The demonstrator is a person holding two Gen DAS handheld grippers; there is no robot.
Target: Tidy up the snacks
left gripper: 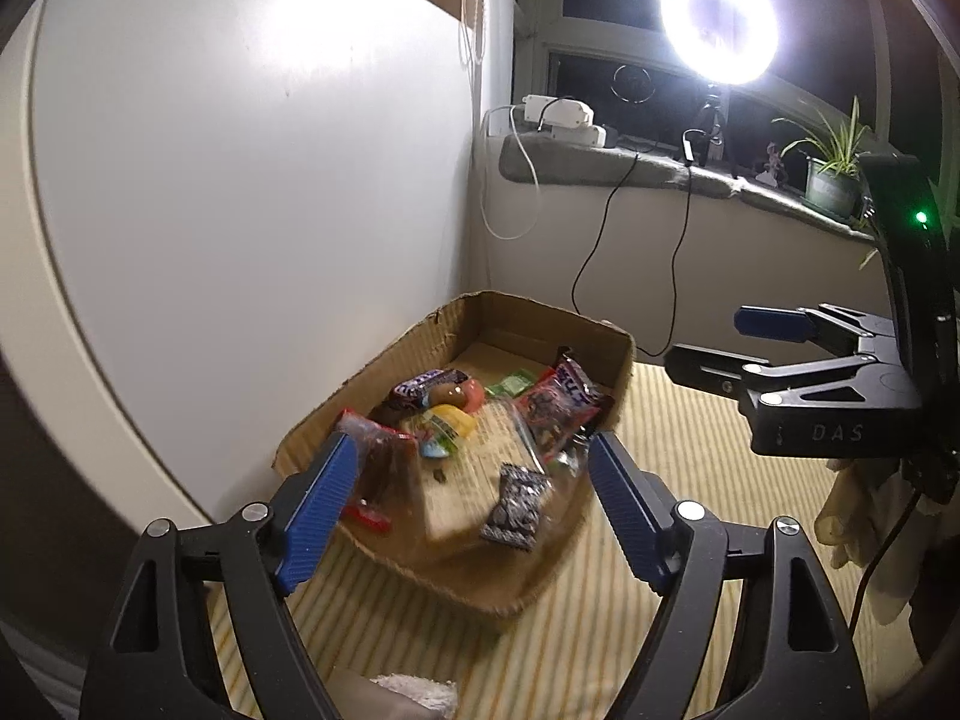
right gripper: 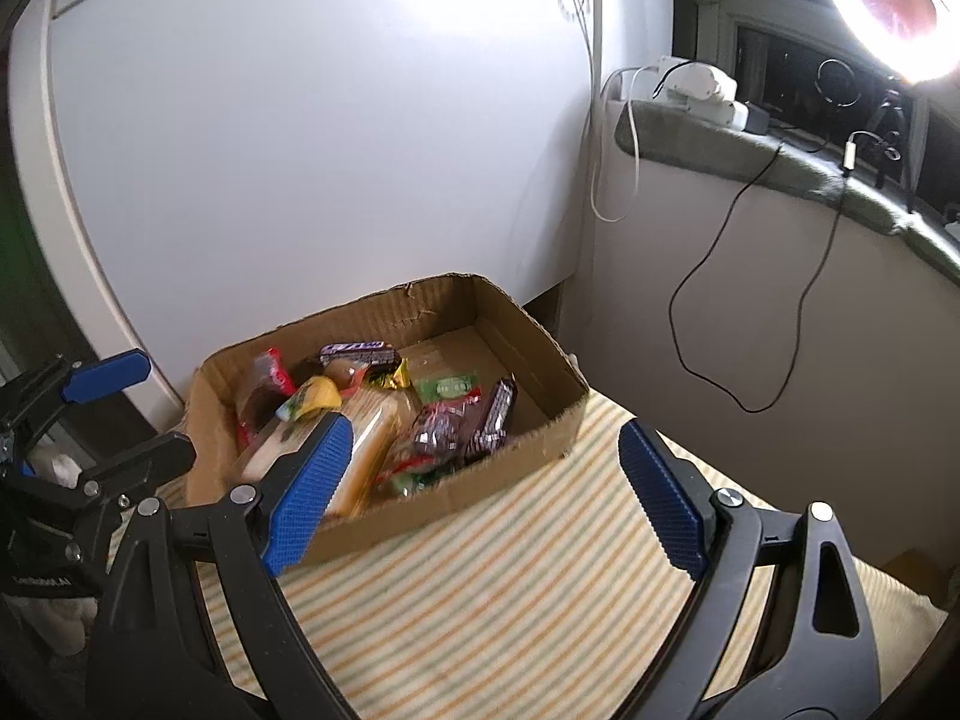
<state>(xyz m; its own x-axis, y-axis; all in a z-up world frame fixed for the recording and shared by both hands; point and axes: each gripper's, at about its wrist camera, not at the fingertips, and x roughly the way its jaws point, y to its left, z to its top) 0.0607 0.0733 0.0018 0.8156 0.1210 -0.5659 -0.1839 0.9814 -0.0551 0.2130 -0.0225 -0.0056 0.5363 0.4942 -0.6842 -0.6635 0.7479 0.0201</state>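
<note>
Closest to me, my left gripper point(left gripper: 471, 501) has its jaws spread wide with nothing between them. It hangs just above the near end of the cardboard box point(left gripper: 624, 360). My right gripper point(right gripper: 483, 495) is spread wide too and holds nothing. It sits over the striped cloth point(right gripper: 510, 600), just outside the box wall.

The snacks are all inside the box, in a messy pile. Near my left blue fingers point(left gripper: 321, 510) there is a red wrapper point(left gripper: 366, 516) and a dark patterned packet point(left gripper: 519, 507). Further in I see a yellow snack point(left gripper: 453, 420), a green packet point(left gripper: 510, 384) and a purple bar point(left gripper: 420, 387).

Here is what I think could go wrong. The wrappers look shiny and slippery, so one could slide out if I pinch only its edge. They lie on top of each other, so I might grab two at once. The box looks light and its sides are bendy. If a finger bumps the wall, the whole box may scoot along the cloth.

Further back, my two grippers are near each other and could knock together. A black cable point(right gripper: 720, 300) hangs down the wall behind the box, well away. The bright ring light point(left gripper: 717, 24) makes glare, so small things are hard to see.
</note>
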